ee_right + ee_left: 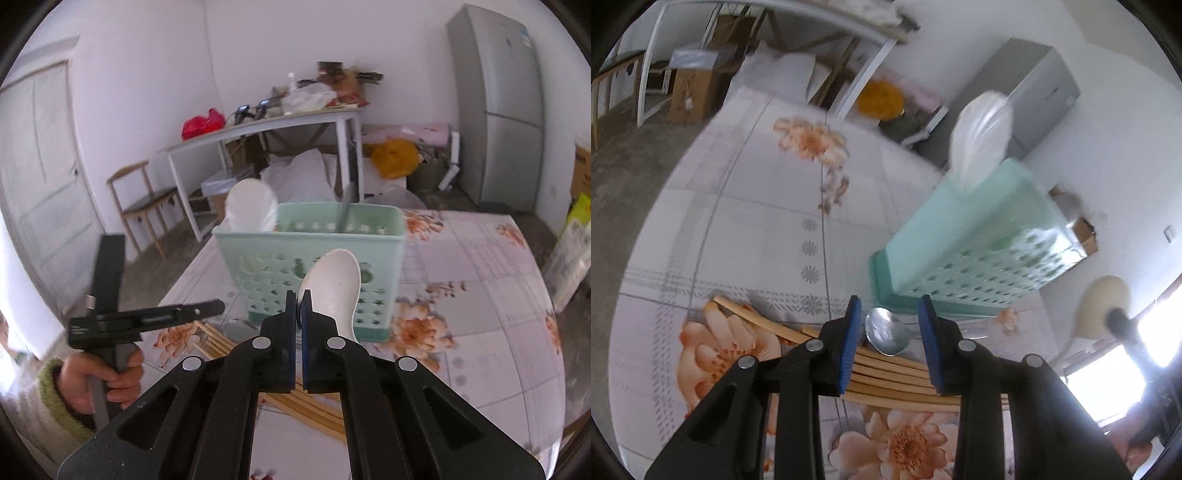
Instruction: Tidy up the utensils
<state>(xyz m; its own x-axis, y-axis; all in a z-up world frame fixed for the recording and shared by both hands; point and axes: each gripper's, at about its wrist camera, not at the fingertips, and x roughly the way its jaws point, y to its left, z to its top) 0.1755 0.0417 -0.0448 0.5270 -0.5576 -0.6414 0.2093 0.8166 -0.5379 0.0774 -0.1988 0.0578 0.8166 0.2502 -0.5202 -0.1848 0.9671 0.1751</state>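
Observation:
A mint-green perforated utensil holder (314,266) stands on the floral tablecloth; it also shows in the left wrist view (975,243). A white spoon (251,206) and a dark thin utensil (347,206) stand in it. My right gripper (299,306) is shut on a cream spoon (334,284), held up in front of the holder. My left gripper (890,314) is open and empty, just above a metal spoon (886,330) and several wooden chopsticks (886,373) lying on the table. The chopsticks also show in the right wrist view (306,410).
The floral tablecloth (757,221) covers the table. Behind stand a white side table with clutter (266,125), a wooden chair (144,199) and a grey fridge (498,107). The cream spoon held by the right gripper appears at the right in the left wrist view (1104,306).

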